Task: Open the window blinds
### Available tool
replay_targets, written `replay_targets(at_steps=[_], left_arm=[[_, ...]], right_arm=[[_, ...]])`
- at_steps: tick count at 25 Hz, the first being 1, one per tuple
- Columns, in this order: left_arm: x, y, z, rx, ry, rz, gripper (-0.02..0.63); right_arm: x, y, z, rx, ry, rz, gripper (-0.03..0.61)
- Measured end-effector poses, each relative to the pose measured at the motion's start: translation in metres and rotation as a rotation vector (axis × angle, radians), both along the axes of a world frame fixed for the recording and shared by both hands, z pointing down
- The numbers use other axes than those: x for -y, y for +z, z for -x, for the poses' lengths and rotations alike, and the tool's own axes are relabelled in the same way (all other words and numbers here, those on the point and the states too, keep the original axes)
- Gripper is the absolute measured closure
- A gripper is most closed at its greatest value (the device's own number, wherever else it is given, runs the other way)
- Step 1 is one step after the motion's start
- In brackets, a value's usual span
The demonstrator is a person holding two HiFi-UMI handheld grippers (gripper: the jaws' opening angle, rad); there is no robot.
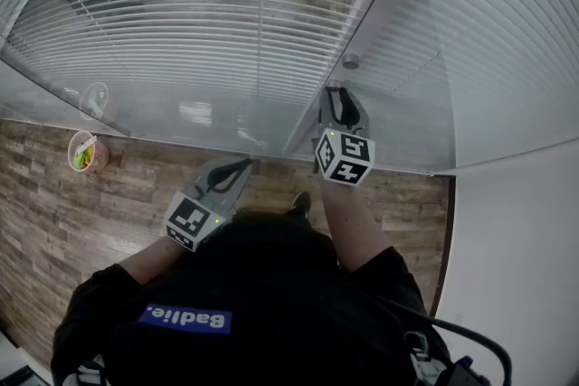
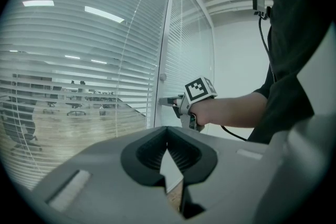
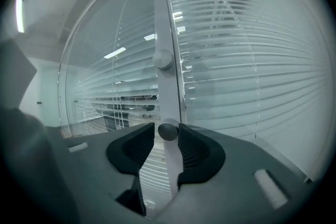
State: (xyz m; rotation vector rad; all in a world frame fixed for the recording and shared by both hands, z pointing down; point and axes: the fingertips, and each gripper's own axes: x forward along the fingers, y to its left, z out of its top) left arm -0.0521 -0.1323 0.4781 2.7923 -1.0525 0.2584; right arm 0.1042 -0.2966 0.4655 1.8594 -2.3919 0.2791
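White blinds (image 1: 181, 23) hang with slats partly open; right gripper (image 3: 167, 126) jaws spread around a knob (image 3: 168, 131), left gripper (image 2: 168, 131) jaws together.

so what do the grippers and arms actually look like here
Both the left gripper and right gripper have grey bodies with black ridged pads, and each carries a white cube with black square markers. The person wears a black short-sleeved top; a black cable trails at the right side.
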Motion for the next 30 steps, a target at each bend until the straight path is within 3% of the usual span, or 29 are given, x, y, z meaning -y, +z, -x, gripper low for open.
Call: replay_targets(at_steps=[3, 5, 11, 21, 23, 25, 30], left_arm=[[-0.001, 0.001, -0.001, 0.000, 0.005, 0.004, 0.614], [-0.002, 0.001, -0.001, -0.002, 0.006, 0.006, 0.614], [-0.001, -0.001, -0.005, -0.006, 0.020, 0.003, 0.614], [-0.001, -0.001, 0.003, -0.015, 0.001, 0.006, 0.614], [-0.001, -0.001, 0.003, -0.015, 0.005, 0.005, 0.614], [-0.002, -0.001, 0.003, -0.013, 0.010, 0.004, 0.614], [-0.002, -0.001, 0.001, -0.017, 0.016, 0.005, 0.614]], right_arm=[[0.002, -0.001, -0.002, 0.045, 0.022, 0.020, 0.451], [0.002, -0.002, -0.002, 0.002, 0.031, 0.025, 0.453], [0.002, -0.002, 0.009, -0.413, -0.011, -0.008, 0.459], [-0.001, 0.004, 0.014, -0.931, -0.037, -0.113, 0.463], [-0.001, 0.005, 0.015, -0.977, -0.047, -0.128, 0.460], [-0.002, 0.004, 0.014, -0.881, -0.049, -0.125, 0.456], [-0.003, 0.007, -0.001, -0.163, -0.036, -0.002, 0.425]])
